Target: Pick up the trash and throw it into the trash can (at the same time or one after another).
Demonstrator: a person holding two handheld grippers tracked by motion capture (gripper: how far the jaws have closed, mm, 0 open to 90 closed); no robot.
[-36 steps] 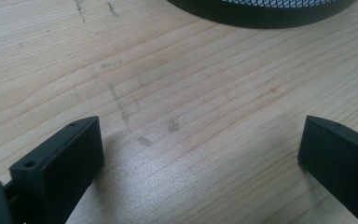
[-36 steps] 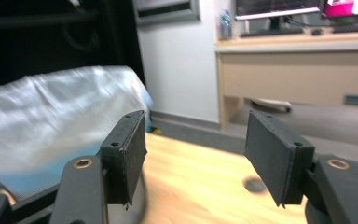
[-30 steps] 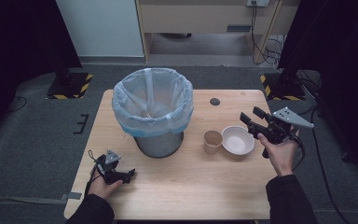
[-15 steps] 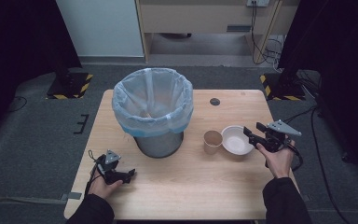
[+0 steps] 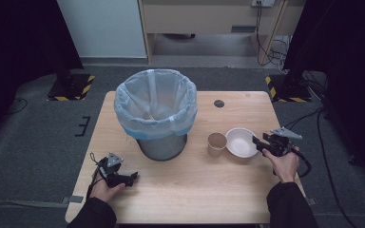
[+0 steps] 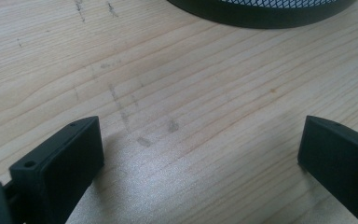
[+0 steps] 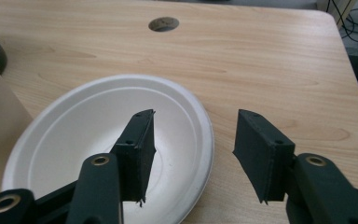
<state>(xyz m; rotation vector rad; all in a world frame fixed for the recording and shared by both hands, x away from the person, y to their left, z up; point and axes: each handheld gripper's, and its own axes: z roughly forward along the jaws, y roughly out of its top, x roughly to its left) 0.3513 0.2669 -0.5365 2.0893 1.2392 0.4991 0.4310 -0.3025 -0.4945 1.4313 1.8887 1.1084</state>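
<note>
Down at the table's right side, your right gripper (image 5: 258, 143) sat low at the near rim of the white paper bowl (image 5: 240, 141), and its jaws had just been closing with that rim between them: one jaw hung over the bowl's hollow, the other over bare wood outside it. From the right gripper view the pads (image 7: 139, 149) stood clear of the rim on both sides, so the bowl (image 7: 98, 126) lay ungrasped, flat on the wooden table (image 5: 228, 190). Just beside the bowl, on its left in the high view, stood a brown paper cup (image 5: 216, 144), upright and close enough that you could not tell whether the two touched. Farther left, near the middle of the table, stood the dark mesh bin (image 5: 156, 114) lined with a pale blue bag, well apart from the bowl. A round cable hole (image 5: 219, 103) showed in the tabletop beyond the cup. Your left gripper (image 5: 132, 177) rested near the front left of the table, in front of the bin, with its jaws spread wide over bare wood (image 6: 182, 93) and nothing between them; the bin's dark base (image 6: 261, 11) showed at the top of the left gripper view.
</note>
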